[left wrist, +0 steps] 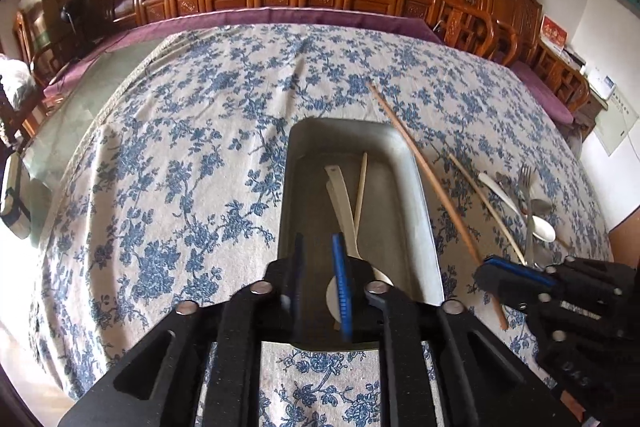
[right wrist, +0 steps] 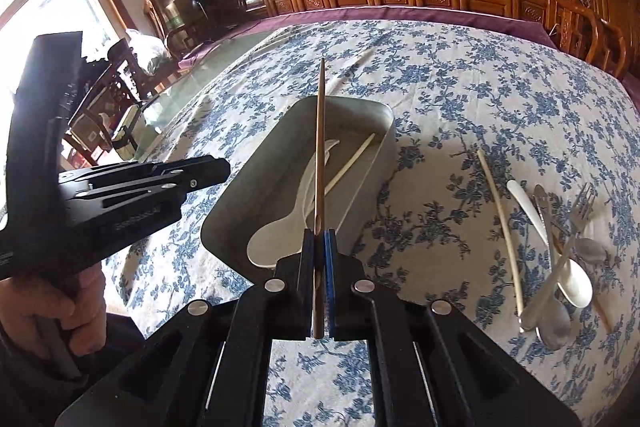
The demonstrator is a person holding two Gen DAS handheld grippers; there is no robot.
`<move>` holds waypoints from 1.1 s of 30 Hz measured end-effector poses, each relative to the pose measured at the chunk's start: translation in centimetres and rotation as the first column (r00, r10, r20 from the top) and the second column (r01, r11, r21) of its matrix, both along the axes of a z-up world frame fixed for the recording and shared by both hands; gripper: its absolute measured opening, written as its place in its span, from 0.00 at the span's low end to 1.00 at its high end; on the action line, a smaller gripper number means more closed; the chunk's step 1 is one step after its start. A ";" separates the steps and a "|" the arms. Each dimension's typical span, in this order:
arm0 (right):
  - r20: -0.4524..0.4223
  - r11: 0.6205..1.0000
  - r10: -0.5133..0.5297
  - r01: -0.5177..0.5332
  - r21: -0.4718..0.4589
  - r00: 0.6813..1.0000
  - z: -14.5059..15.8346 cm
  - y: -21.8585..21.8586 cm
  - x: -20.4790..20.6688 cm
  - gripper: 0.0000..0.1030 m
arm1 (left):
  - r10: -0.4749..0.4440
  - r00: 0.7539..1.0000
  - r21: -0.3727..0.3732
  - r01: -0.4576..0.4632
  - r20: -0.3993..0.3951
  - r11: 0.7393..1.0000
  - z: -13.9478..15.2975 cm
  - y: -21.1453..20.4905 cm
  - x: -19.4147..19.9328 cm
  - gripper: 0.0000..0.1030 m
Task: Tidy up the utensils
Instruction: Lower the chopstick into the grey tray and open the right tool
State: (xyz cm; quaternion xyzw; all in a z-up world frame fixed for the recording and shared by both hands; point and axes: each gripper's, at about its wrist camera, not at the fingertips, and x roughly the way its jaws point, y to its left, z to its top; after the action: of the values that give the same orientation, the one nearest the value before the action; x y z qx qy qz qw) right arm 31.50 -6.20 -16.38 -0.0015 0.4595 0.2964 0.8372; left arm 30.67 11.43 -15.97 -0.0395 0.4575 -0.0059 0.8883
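While sorting proceeds, right gripper (right wrist: 319, 247) fingers clamp a brown chopstick (right wrist: 320, 147), poised above the metal tray (right wrist: 384, 119), presumably for deposit there. Tray contents: white spoon (right wrist: 276, 233), pale chopstick (right wrist: 352, 163). Left gripper (left wrist: 320, 267), fingers narrowly parted, holds nothing. Remaining cutlery (right wrist: 560, 267) lies loose on the desk (right wrist: 460, 87).

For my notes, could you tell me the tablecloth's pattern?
Blue flowers on off-white tablecloth; clearest in the right wrist view.

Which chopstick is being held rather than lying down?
The dark brown chopstick, clamped in the right gripper; the pale ones lie in the tray and on the tablecloth.
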 end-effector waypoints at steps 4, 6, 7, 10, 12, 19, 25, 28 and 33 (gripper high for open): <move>-0.017 1.000 -0.005 0.005 0.010 1.000 -0.6 1.0 0.4 0.06 | 0.009 1.000 -0.011 -0.009 0.019 1.000 0.8 0.8 -0.1 0.16; -0.021 1.000 -0.006 0.006 0.011 1.000 -0.9 1.6 0.6 0.06 | 0.015 0.999 -0.015 -0.015 0.028 1.000 1.2 1.2 -0.2 0.17; -0.022 1.000 -0.006 0.007 0.011 1.000 -1.0 1.9 0.7 0.06 | 0.019 0.999 -0.018 -0.018 0.033 1.000 1.4 1.4 -0.2 0.18; -0.034 1.000 -0.009 0.009 0.010 0.999 -1.6 2.8 1.1 0.06 | 0.026 0.999 -0.040 -0.025 0.042 0.999 1.7 2.2 -0.4 0.19; -0.045 1.000 -0.013 0.013 0.011 0.999 -1.9 3.2 1.4 0.06 | 0.031 0.998 -0.048 -0.029 0.046 0.998 1.9 2.5 -0.4 0.19; -0.080 0.999 -0.034 0.033 -0.008 0.996 -3.7 4.2 1.8 0.06 | 0.037 0.998 -0.053 -0.034 0.055 0.998 2.3 3.0 -0.5 0.19; -0.125 0.999 -0.033 0.037 0.032 0.992 -4.8 4.4 2.2 0.06 | 0.033 0.998 -0.046 -0.030 0.054 0.998 2.3 2.9 -0.6 0.19; -0.123 0.997 -0.020 0.029 0.068 0.992 -4.7 4.3 2.3 0.09 | 0.033 0.998 -0.047 -0.030 0.055 0.998 2.3 2.9 -0.5 0.19; -0.092 0.996 0.015 -0.007 0.090 0.996 -3.8 3.8 2.0 0.09 | 0.021 0.998 -0.045 -0.019 0.053 0.999 2.1 2.3 -0.4 0.20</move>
State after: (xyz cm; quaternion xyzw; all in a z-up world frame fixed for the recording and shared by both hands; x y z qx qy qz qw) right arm 33.54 -2.41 -20.21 0.0473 0.4840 0.3212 0.8126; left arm 30.26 13.72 -13.86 -0.0635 0.4328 -0.0081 0.8992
